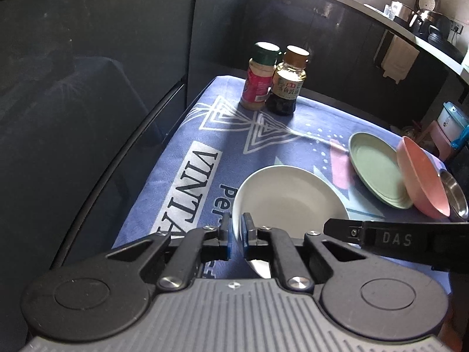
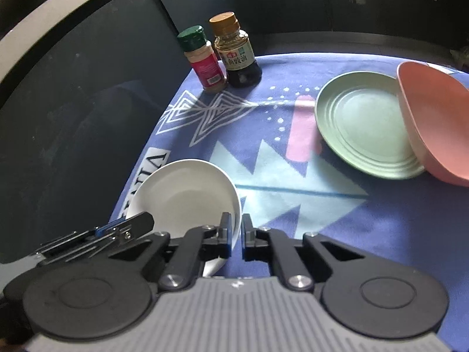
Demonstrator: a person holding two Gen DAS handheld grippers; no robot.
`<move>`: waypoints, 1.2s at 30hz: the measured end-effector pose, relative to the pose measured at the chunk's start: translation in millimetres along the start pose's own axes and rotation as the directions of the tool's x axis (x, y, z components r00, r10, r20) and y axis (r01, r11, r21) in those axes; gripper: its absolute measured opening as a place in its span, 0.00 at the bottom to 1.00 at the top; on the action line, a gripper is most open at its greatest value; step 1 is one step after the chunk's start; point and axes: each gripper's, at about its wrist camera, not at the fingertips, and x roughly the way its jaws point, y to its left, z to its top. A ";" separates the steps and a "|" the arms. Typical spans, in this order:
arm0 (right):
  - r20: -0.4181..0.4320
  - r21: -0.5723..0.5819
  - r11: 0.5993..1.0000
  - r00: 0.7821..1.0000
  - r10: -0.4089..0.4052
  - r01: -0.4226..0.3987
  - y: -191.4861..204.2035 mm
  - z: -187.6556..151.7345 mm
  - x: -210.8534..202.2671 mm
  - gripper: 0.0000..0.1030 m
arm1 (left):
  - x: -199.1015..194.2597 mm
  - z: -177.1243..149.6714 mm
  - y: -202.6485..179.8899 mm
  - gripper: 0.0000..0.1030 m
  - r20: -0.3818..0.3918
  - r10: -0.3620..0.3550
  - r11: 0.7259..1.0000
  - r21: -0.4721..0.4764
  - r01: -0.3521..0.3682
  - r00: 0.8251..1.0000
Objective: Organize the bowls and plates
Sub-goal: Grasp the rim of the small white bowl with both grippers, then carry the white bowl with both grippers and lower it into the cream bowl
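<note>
A white bowl point(image 1: 290, 202) is tilted above the blue patterned cloth point(image 1: 187, 158). My left gripper point(image 1: 236, 228) is shut on its left rim. My right gripper point(image 2: 236, 228) is shut on its right rim point(image 2: 237, 205); the bowl's inside point(image 2: 181, 196) faces this view. The right gripper's finger also shows in the left wrist view point(image 1: 346, 228), and the left gripper shows in the right wrist view point(image 2: 126, 228). A green plate point(image 2: 363, 123) lies flat at the right, also in the left wrist view point(image 1: 378, 170). A pink bowl point(image 2: 436, 123) leans on the plate's right edge, also in the left wrist view point(image 1: 422, 179).
Two seasoning bottles stand at the cloth's far edge: a green-capped one point(image 1: 258, 79) and a brown-capped sauce bottle point(image 1: 288, 82). A steel bowl point(image 1: 454, 196) sits behind the pink bowl. Dark cabinet panels point(image 1: 88, 88) border the table at left and back.
</note>
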 end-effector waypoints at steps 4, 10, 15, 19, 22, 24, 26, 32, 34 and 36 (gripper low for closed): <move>0.029 -0.010 1.000 1.000 0.005 -0.005 4.3 -6.1 -27.4 0.33 | -21.8 -3.2 -5.1 0.06 0.016 -0.027 1.000 0.009 0.026 1.000; 0.092 -0.023 1.000 0.996 0.001 0.001 6.0 -33.0 -78.2 0.34 | -62.2 -18.1 -22.9 0.06 0.054 -0.064 0.997 0.050 0.061 0.996; 0.136 -0.022 1.000 0.991 -0.010 0.014 2.5 -61.4 -116.8 0.35 | -93.6 -37.0 -39.0 0.06 0.068 -0.102 0.991 0.088 0.096 0.992; 0.160 -0.017 1.000 0.987 -0.023 0.026 -3.4 -82.0 -139.6 0.35 | -115.0 -55.0 -53.0 0.07 0.072 -0.126 0.986 0.123 0.116 0.989; 0.171 -0.013 0.999 0.985 -0.040 0.043 -6.6 -95.2 -150.2 0.35 | -125.1 -67.5 -62.7 0.07 0.066 -0.133 0.981 0.149 0.122 0.989; 0.177 -0.010 0.999 0.983 -0.048 0.051 -8.5 -105.0 -157.5 0.35 | -130.9 -75.4 -67.7 0.07 0.063 -0.134 0.980 0.159 0.123 0.989; 0.181 -0.008 0.998 0.982 -0.054 0.056 -10.2 -113.4 -162.5 0.35 | -136.2 -83.0 -71.5 0.08 0.062 -0.136 0.978 0.167 0.124 0.989; 0.182 0.005 0.998 0.981 -0.066 0.066 -15.0 -130.4 -170.6 0.36 | -144.5 -99.0 -78.9 0.08 0.045 -0.140 0.974 0.184 0.130 0.989; 0.185 0.007 0.998 0.981 -0.065 0.065 -16.0 -134.5 -172.8 0.36 | -146.9 -101.8 -80.0 0.08 0.044 -0.140 0.974 0.188 0.129 0.989; 0.188 0.009 0.998 0.980 -0.062 0.062 -17.2 -138.4 -174.5 0.36 | -149.5 -104.7 -81.2 0.08 0.044 -0.139 0.972 0.195 0.128 0.989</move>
